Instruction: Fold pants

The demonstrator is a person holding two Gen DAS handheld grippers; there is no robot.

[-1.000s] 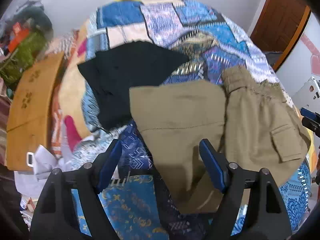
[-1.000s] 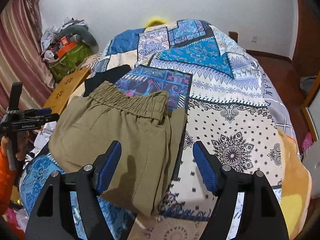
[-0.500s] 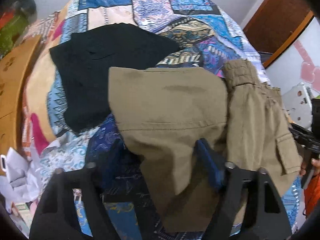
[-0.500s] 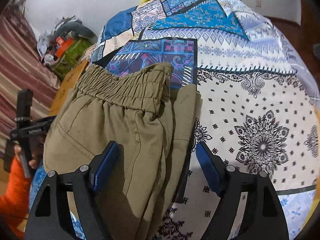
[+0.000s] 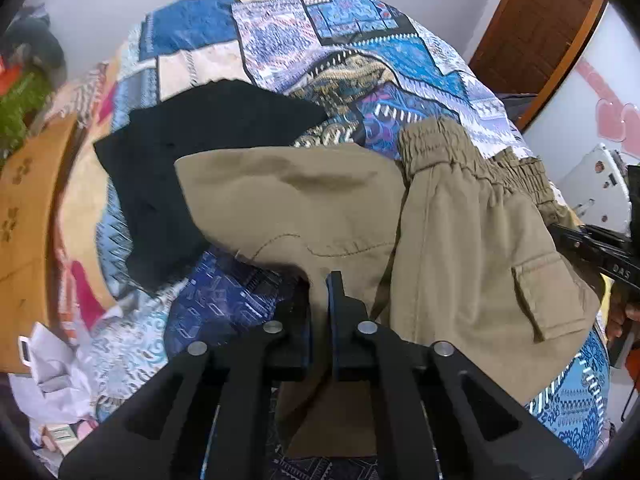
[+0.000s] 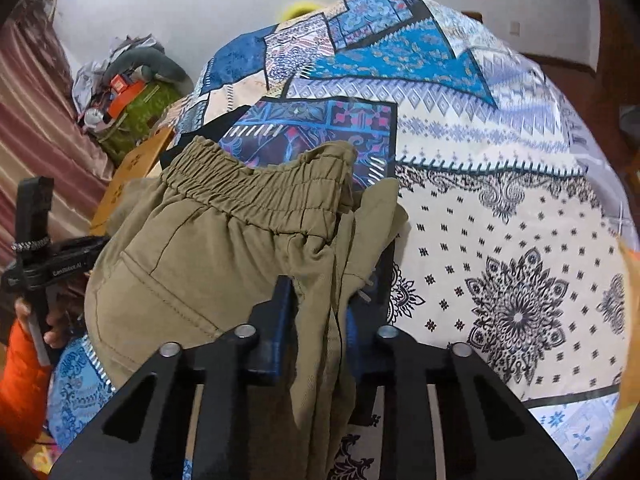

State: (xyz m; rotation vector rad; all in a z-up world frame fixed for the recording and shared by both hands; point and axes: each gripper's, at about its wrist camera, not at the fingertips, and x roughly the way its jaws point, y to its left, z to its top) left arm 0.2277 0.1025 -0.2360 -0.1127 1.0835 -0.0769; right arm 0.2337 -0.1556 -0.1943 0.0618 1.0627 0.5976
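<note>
In the left wrist view, the left gripper [image 5: 319,312] is pinching the near edge of the khaki cotton cargo pants [image 5: 460,248], its two blue pads drawn tight on a ridge of cloth. The pants are lying part-folded on the blue patchwork-print bedspread [image 5: 360,52], with the leg section [image 5: 288,204] spreading toward the left, and the gathered elastic waistband [image 5: 448,148] and one flap pocket [image 5: 532,296] sitting on the right. One piece of folded black clothing [image 5: 200,152] is resting on the bedspread just beyond the khaki leg, its near edge tucked under it. At the left edge, one light wooden board [image 5: 24,232] is lying off the side of the bed.

In the right wrist view, the right gripper [image 6: 320,320] is clamping a thick bunch of the same pants [image 6: 208,264] at their side edge below the waistband [image 6: 260,188]; several layers are passing between the pads and hanging down in front. The bulk of the garment is sitting on the bedspread [image 6: 500,200] to the left. The other handheld tool is showing at the far left, gripped by a hand in an orange sleeve.

The pants look light, soft and limp, so they are likely to sag and slide between layers rather than hold a crease. Holding at doubled edges or near the firmer waistband, as both claws are doing, seems the safest way to carry a fold without shedding a layer.

There is one pair of pants, one black garment and two grippers.
</note>
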